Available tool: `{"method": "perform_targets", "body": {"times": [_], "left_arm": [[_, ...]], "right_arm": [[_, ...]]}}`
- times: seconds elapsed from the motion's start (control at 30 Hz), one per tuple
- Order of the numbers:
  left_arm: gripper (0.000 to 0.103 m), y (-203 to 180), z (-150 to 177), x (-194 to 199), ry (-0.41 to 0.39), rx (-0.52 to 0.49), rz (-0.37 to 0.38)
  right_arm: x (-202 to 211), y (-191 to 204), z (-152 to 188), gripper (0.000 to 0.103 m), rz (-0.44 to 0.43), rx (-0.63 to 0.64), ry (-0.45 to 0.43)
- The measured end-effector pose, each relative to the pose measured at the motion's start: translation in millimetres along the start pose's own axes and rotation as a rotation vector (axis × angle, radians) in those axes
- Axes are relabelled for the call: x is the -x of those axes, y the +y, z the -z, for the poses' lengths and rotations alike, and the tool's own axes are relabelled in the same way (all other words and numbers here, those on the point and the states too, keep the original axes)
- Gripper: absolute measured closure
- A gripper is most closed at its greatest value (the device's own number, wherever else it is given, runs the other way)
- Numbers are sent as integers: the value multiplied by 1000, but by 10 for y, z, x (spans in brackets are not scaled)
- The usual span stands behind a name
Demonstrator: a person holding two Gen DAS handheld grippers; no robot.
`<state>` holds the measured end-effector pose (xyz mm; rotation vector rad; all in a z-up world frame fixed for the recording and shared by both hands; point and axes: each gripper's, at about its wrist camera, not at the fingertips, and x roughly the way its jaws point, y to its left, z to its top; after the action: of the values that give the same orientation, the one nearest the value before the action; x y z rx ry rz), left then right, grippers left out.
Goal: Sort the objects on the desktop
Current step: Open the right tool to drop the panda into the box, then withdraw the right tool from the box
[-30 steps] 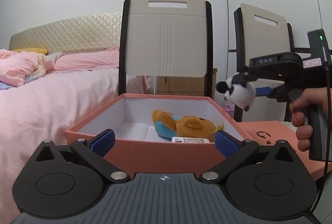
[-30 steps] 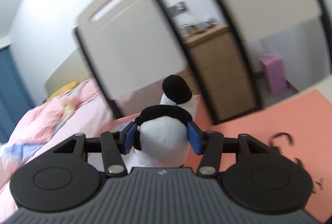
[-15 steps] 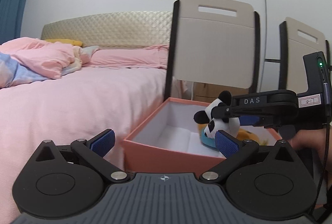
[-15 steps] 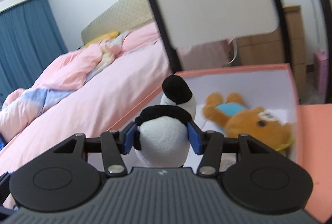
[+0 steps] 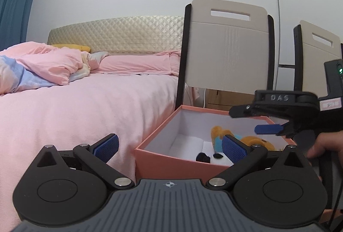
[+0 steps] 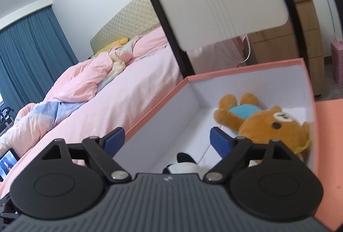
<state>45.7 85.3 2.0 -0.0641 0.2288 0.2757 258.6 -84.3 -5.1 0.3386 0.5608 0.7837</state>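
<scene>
Soft, light panda toy [image 6: 182,164] lies in the pink box [image 6: 154,107] by the bear [image 6: 263,122]; I'd pinch its squashy tummy; my right tongs [image 6: 166,140] and left tongs [image 5: 170,145] gape, holding nothing.

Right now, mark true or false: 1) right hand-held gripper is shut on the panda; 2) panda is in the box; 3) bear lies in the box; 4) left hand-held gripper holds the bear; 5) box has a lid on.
1) False. The right hand-held gripper is open and empty above the box.
2) True. The panda lies on the box floor, partly hidden by the gripper body.
3) True. The bear lies on its side near the far wall.
4) False. The left hand-held gripper is open and holds nothing.
5) False. The box is open at the top.
</scene>
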Motion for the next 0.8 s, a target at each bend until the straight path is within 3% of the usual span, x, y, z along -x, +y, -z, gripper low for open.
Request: {"method": "perform_targets", "body": {"times": [0.4,0.57,0.8], "left_arm": [[0,-205,135,3,19,-54,69],[0,-295,201,5,27,-67,107],[0,-432,294,8,39,-81,153]], "right_arm": [[845,-39,95,9,120,68,-109],[1202,-30,276,0,206,153,-151],[1658,-190,642,0,291,175,-204]]}}
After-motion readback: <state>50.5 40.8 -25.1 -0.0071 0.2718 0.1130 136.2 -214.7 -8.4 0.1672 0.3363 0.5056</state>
